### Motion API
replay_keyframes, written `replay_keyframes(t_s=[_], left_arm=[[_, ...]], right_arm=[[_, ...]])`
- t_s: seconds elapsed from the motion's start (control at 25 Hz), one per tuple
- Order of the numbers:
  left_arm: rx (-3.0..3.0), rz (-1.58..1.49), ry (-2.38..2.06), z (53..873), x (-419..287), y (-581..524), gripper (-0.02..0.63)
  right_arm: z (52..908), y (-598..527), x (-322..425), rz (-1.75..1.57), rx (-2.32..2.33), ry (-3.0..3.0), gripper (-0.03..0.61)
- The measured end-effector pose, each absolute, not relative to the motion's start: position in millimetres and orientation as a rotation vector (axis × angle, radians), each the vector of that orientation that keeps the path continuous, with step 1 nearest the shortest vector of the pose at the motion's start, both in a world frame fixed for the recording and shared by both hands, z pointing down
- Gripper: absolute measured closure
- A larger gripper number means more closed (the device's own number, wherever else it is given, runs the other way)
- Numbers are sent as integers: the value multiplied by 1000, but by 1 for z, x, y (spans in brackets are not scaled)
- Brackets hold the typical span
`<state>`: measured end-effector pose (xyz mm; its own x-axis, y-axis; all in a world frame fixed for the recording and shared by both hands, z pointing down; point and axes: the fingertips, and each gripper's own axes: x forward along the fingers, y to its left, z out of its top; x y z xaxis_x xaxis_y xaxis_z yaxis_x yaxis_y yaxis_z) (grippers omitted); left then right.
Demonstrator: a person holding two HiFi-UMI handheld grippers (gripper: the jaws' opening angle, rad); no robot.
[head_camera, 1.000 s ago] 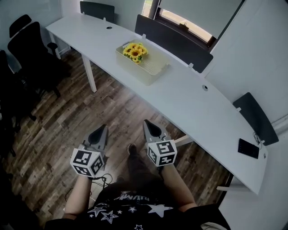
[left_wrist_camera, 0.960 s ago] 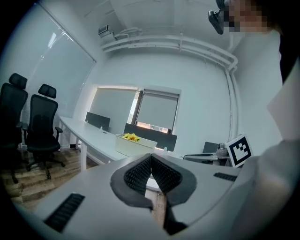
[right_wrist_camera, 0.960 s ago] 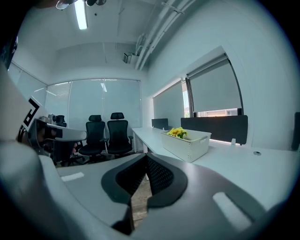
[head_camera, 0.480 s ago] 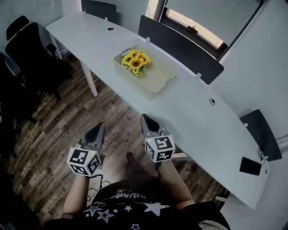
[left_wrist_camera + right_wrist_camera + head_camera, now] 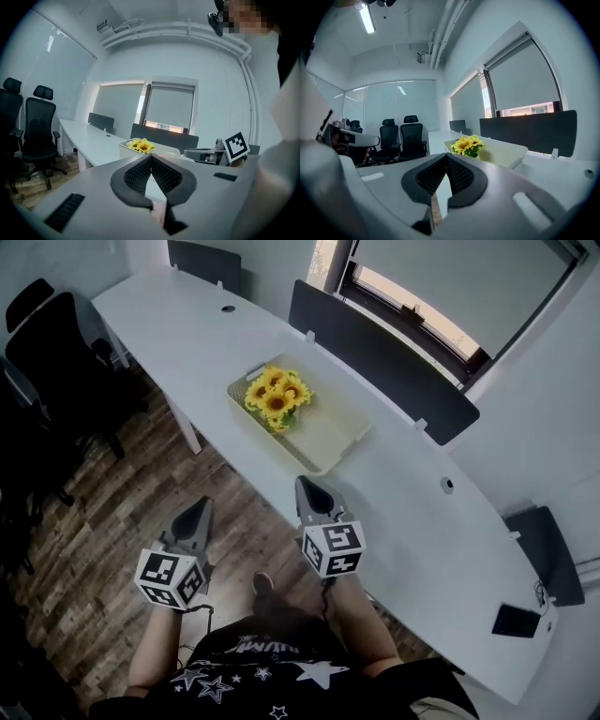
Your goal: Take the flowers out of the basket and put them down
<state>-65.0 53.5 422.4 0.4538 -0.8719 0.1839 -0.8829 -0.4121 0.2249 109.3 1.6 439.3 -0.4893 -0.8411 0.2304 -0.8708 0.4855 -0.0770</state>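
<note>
Long and white, the curved desk [image 5: 412, 521] carries a pale perforated basket [image 5: 335, 434]. Well short of the basket and on the person's side of it, the left gripper [image 5: 203, 504] and right gripper [image 5: 303, 484] are both pinched fully together with nothing between their jaws. A small bunch of yellow flowers [image 5: 275, 397] sits in the basket's left end; it looks light, with soft heads that would crush, so a gentle pinch low on the gathered stems beneath the leaves seems the safest hold.

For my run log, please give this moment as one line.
stage: pre-grasp | yellow sunflower bunch: in white plastic basket | left gripper: shut, empty | right gripper: shut, empty
</note>
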Motion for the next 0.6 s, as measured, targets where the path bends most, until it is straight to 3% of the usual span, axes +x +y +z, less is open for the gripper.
replay_keyframes(t_s=[0.6], left_arm=[[2407,84,-1539,424,-35,-32,604]], right_arm=[[433,-87,130,347,1468,-2633,575]])
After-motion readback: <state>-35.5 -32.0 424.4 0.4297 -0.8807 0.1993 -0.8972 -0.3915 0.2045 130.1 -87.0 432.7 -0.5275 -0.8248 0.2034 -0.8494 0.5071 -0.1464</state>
